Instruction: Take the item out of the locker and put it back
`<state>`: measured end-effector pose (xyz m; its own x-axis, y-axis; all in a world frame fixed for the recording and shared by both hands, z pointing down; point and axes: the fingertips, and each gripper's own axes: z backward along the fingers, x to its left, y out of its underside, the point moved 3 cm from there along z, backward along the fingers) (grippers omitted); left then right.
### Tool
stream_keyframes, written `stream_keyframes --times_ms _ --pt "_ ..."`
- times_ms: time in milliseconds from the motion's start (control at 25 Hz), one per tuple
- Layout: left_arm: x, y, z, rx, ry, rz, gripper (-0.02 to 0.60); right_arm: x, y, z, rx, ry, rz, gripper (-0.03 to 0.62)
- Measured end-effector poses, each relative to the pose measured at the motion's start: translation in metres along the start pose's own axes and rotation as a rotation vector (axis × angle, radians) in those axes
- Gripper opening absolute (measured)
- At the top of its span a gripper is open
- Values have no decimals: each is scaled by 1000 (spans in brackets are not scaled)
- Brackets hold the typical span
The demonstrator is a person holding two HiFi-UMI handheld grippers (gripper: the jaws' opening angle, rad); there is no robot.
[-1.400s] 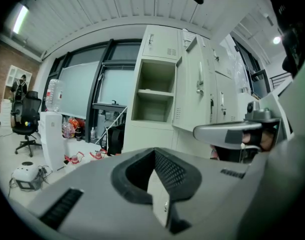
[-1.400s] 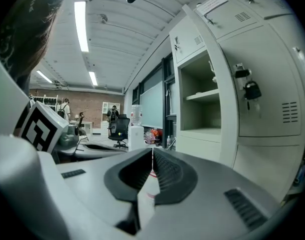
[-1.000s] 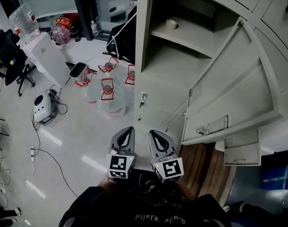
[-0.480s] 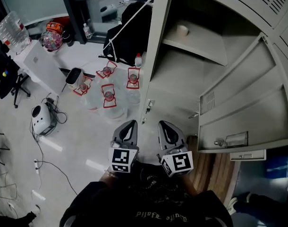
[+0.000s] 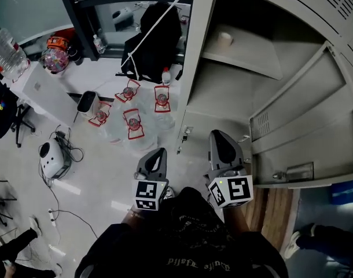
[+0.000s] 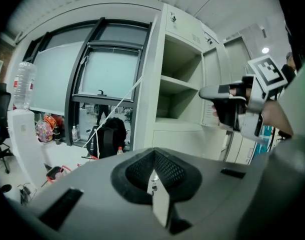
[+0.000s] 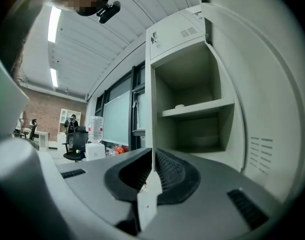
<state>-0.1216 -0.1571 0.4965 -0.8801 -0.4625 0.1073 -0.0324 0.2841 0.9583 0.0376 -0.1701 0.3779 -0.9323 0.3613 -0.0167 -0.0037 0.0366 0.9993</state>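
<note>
Head view: left tongs (image 5: 158,154) and right tongs (image 5: 219,136) both closed, nothing between them. Small pale roll (image 5: 224,38) sits on locker (image 5: 198,51) shelf (image 5: 252,62), 12 o'clock from right tongs.

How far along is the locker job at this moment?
Done: the locker door stands open. In hand: nothing. The left gripper and the right gripper are both shut and empty, held in front of the locker, short of its shelves. Left: the small pale round item sits on the upper shelf, so it looks as if taking it out and putting it back are both to come.
</note>
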Motion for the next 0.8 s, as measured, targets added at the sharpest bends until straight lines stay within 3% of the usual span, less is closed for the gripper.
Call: stream_keyframes --times_ms 240,400,600,800 --pt "-5 -2 -8 1 31 -31 6 -30 -46 -30 -46 105 81 11" --pt "1 -2 -13 6 14 -17 6 -37 -78 -51 -85 95 64 130" --pt "10 -10 -17 -2 -20 -4 6 -45 -113 -79 -109 84 100 155" --pt "12 -12 -19 -6 -40 18 6 -60 -132 -111 -63 82 106 229"
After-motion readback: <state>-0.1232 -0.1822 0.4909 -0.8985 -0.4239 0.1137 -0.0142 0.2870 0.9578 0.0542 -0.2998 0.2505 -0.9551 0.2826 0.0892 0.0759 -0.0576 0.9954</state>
